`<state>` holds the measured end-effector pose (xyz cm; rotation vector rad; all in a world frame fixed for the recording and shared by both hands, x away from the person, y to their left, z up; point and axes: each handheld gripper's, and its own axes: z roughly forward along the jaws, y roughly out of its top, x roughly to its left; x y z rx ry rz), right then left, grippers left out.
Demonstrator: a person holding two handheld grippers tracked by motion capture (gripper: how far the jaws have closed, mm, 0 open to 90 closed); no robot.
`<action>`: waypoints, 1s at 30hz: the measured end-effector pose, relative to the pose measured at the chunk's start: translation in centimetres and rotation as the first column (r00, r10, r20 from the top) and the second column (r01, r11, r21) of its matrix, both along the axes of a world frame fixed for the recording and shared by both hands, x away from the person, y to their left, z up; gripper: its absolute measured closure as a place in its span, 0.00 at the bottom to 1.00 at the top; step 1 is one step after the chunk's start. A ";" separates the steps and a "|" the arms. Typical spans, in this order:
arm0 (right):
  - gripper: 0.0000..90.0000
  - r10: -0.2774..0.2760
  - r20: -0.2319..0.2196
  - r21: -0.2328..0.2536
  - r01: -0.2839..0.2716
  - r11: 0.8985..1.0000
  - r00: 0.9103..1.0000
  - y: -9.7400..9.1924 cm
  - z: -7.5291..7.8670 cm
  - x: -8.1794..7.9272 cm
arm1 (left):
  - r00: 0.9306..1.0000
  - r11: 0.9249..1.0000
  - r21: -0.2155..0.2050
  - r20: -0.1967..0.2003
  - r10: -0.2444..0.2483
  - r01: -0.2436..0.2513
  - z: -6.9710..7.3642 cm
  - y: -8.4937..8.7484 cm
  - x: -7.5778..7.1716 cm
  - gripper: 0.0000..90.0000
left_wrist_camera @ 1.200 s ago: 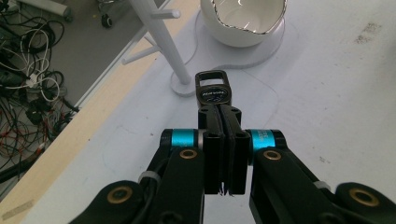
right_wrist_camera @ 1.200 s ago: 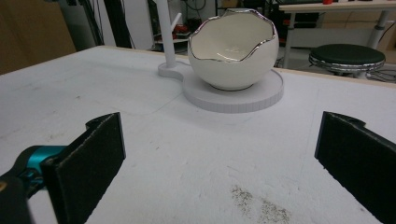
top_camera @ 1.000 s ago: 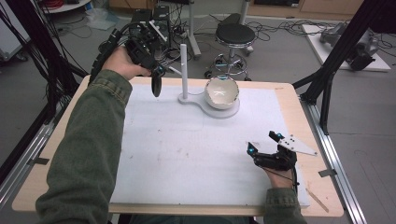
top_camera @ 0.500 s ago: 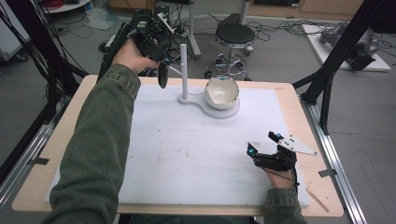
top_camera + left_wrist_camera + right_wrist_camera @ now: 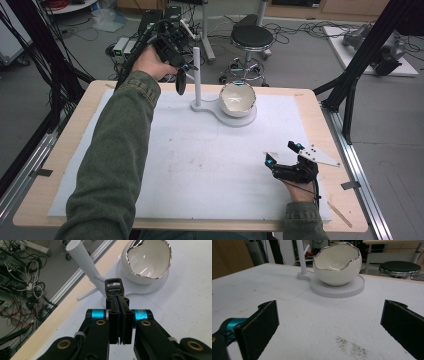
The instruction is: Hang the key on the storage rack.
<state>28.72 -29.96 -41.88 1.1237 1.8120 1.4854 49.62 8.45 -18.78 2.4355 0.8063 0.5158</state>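
My left gripper (image 5: 182, 71) is raised over the table's far edge, shut on a small black fob with a loop at its end (image 5: 180, 84). In the left gripper view the fob (image 5: 114, 287) sticks out of the closed jaws, right in front of the white post (image 5: 82, 257) and its side peg (image 5: 86, 295). The post (image 5: 196, 75) shares a white base with a disc that carries a white egg-shaped bowl with a silver rim (image 5: 238, 98). My right gripper (image 5: 282, 153) rests open on the table's right side, nothing between its pads (image 5: 262, 325), facing the bowl (image 5: 337, 265).
A white sheet (image 5: 200, 160) covers the wooden table (image 5: 65, 150). Black frame bars (image 5: 360, 65) stand at the right and left. A stool (image 5: 251, 37), cables and equipment lie on the floor beyond the far edge.
My left hand has carried the fob to the right, closer to the white post. The right gripper has stayed put.
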 end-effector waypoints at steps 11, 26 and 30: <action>0.01 0.001 0.001 -0.004 -0.001 1.000 1.000 0.0 0.0 0.0 | 1.000 0.999 0.041 -0.018 -0.006 0.007 -1.4 -0.9 0.4 0.97; 0.01 -0.003 -0.004 -0.004 0.003 1.000 1.000 -0.2 -0.1 -0.1 | 0.999 1.000 -0.006 -0.046 0.018 -0.018 -3.1 -0.1 1.1 0.97; 0.01 -0.005 -0.004 -0.010 0.005 1.000 1.000 -0.2 -0.1 -0.1 | 0.999 1.000 -0.007 -0.049 0.013 -0.013 -3.3 -0.1 1.0 0.97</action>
